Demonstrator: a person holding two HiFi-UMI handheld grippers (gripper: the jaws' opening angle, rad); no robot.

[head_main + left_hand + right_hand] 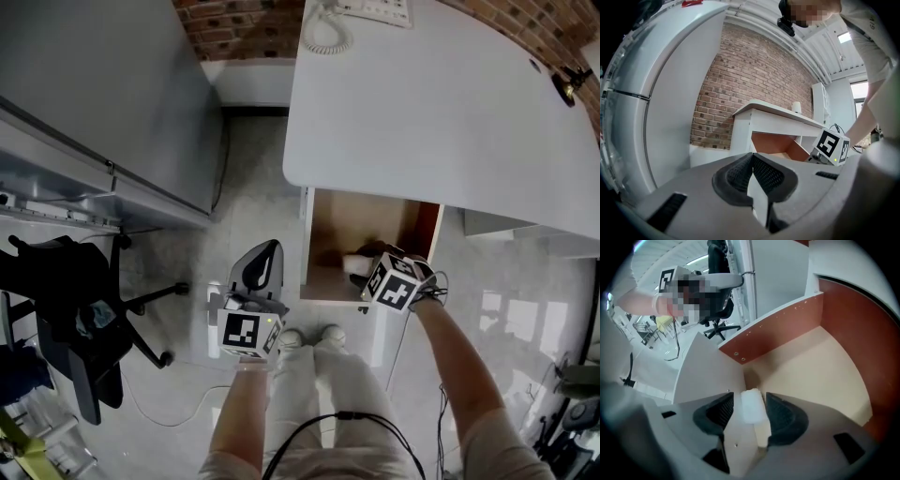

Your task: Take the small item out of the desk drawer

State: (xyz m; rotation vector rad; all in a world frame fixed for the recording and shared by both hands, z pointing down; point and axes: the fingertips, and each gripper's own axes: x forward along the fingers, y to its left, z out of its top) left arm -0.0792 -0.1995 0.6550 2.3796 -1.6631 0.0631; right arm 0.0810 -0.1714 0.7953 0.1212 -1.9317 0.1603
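Note:
Under the white desk [422,103] the drawer [306,246] stands pulled out, with reddish-brown walls [787,329] and a pale floor. A small white item [752,405] lies in the drawer's corner; in the head view the small white item [354,264] shows just left of the right gripper. My right gripper [751,411] points steeply down into the drawer, open, with the item between its pads [783,412] and a gap on the left side. From above, the right gripper [375,267] is partly hidden by its marker cube. My left gripper [752,159] is shut and empty, held low left of the drawer [776,143]; the left gripper [262,267] is over the floor.
A phone [361,14] with a coiled cord sits at the desk's far edge. A black office chair [66,309] stands at the left beside a grey cabinet [103,94]. The person's shoes [309,337] are right in front of the drawer. A brick wall [750,79] is behind.

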